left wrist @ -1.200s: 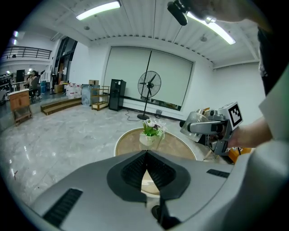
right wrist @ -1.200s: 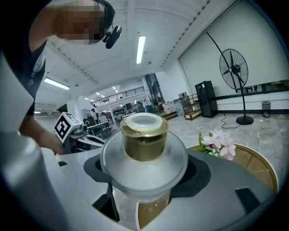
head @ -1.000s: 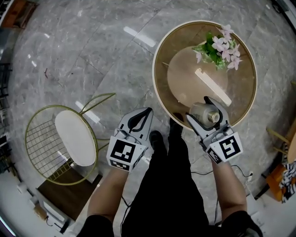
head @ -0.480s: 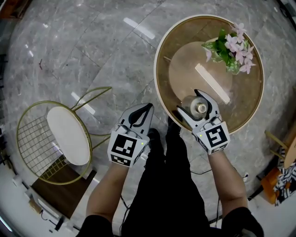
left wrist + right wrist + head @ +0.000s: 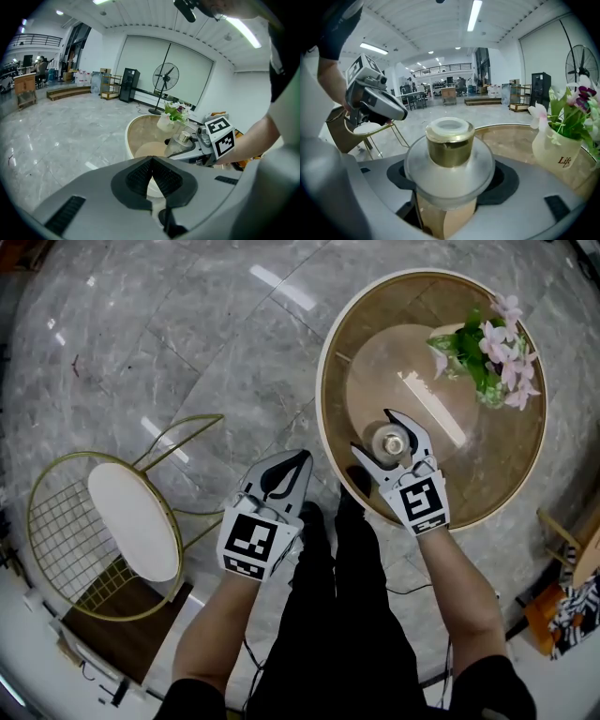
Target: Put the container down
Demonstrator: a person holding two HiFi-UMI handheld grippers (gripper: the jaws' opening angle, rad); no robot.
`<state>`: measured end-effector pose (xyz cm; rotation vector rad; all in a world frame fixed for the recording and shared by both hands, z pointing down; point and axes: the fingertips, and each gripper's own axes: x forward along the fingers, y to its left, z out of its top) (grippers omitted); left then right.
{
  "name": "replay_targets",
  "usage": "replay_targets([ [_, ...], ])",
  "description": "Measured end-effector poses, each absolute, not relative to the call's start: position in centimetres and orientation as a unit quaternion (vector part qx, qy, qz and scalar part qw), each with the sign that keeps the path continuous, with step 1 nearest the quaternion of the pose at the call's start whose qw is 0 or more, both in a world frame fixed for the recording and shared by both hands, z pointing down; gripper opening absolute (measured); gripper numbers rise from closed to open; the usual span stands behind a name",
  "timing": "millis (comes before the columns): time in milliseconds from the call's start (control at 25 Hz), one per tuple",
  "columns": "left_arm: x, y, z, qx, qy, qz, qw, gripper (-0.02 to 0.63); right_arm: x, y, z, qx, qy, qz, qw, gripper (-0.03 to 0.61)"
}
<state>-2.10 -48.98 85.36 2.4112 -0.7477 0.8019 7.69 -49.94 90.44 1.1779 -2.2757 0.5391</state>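
Note:
The container is a clear glass jar with a gold neck and a pale lid. It stands upright between the jaws of my right gripper, which is shut on its body, over the near part of the round table. In the right gripper view the container fills the middle between the dark pads. Whether its base touches the tabletop is hidden. My left gripper hangs shut and empty over the floor, left of the table; its jaws meet with nothing between them.
A white vase of pink flowers stands at the far right of the tabletop, also seen at close right as the vase. A gold wire chair with a white seat stands on the marble floor to the left. A standing fan is far behind.
My right gripper has carried the container farther in over the table and turned it from tilted to upright. The left gripper has barely moved.

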Motion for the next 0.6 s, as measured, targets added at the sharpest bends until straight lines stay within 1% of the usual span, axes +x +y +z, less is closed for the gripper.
replay_targets([
  [320, -1.2, -50.2, 86.6, 0.885, -0.267, 0.288, 0.250, 0.011, 7.0, -51.8, 92.4, 0.428, -0.845, 0.167, 0.274, 0.345],
  [600, -1.4, -50.6, 86.4, 0.886, -0.266, 0.288, 0.249, 0.011, 6.8, -52.1, 92.8, 0.427, -0.838, 0.179, 0.288, 0.345],
])
